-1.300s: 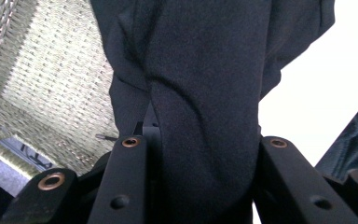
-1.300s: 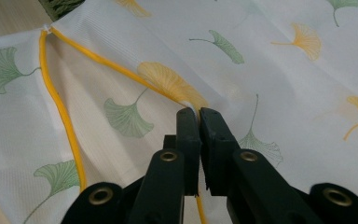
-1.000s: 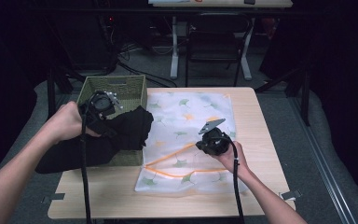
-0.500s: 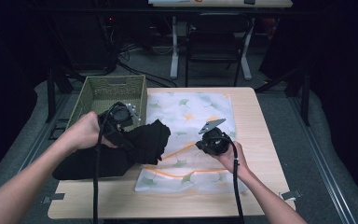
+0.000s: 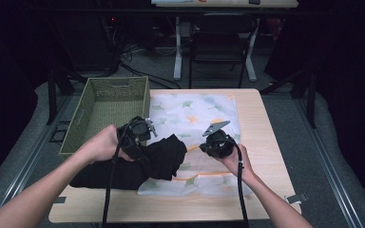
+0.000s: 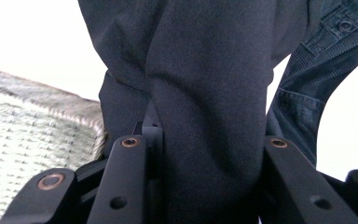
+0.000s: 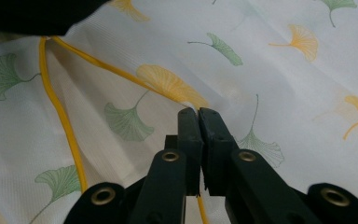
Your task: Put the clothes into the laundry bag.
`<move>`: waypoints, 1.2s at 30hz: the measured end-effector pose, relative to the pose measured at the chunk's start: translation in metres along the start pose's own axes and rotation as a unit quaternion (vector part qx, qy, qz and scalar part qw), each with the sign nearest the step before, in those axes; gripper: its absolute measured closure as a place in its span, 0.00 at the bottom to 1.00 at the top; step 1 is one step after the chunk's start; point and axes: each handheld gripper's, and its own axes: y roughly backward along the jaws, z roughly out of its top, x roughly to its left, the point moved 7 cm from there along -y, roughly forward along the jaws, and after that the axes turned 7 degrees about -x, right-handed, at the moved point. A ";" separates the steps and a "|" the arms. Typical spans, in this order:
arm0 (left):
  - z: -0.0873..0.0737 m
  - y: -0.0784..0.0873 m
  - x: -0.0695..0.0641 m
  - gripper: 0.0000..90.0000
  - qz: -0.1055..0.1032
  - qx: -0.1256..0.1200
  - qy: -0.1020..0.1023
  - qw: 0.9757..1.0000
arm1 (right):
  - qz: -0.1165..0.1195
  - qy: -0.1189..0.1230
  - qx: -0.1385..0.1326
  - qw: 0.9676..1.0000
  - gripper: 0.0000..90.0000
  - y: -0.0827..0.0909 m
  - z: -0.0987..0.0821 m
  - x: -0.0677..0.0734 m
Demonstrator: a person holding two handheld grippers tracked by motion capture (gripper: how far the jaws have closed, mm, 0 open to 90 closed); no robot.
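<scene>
I look down on a pale wooden desk in a dark room. A white cloth printed with green and yellow leaves covers its middle, a yellow-edged fold lying at the near side. A woven green basket sits at the far left corner. My left gripper has its fingers pinching a thick bunch of black garment, which lies over the near left of the desk and onto the cloth's left edge. My right gripper, near the middle, has its fingers pressed together on the cloth by the yellow edge. Beyond the desk stand a black chair, white desk legs, cables and grey floor.
</scene>
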 end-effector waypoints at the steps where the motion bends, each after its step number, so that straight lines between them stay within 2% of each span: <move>1: 0.001 -0.003 0.000 0.75 -0.001 0.000 -0.001 1.000 | 0.000 0.000 -0.001 1.000 0.97 0.000 0.000 0.000; 7: 0.004 -0.023 -0.005 0.75 -0.022 -0.002 0.006 1.000 | -0.001 -0.001 -0.002 1.000 0.97 0.000 0.000 0.000; 8: 0.005 -0.031 -0.006 0.75 -0.027 -0.004 0.012 1.000 | -0.001 -0.001 -0.002 1.000 0.97 0.001 0.000 0.000; 13: 0.007 -0.047 -0.007 0.74 -0.033 -0.013 0.023 0.999 | -0.001 -0.003 -0.001 1.000 0.97 0.001 0.000 0.000; 14: 0.008 -0.053 -0.007 0.74 -0.040 -0.015 0.026 0.999 | 0.000 -0.001 -0.002 1.000 0.97 0.000 0.000 0.000; 19: 0.008 -0.067 -0.008 0.74 -0.045 -0.017 0.030 0.998 | 0.000 -0.002 -0.001 1.000 0.97 0.000 0.000 0.000; 29: 0.003 -0.094 -0.005 0.74 -0.036 -0.011 0.037 0.999 | 0.001 -0.003 -0.001 1.000 0.97 0.000 0.001 0.003; 31: 0.001 -0.101 -0.005 0.74 -0.036 -0.009 0.032 0.999 | 0.001 -0.003 -0.001 1.000 0.97 0.000 0.001 0.003; 36: -0.001 -0.107 -0.007 0.74 -0.039 0.001 0.017 0.999 | -0.001 -0.003 -0.004 1.000 0.97 0.000 0.002 0.003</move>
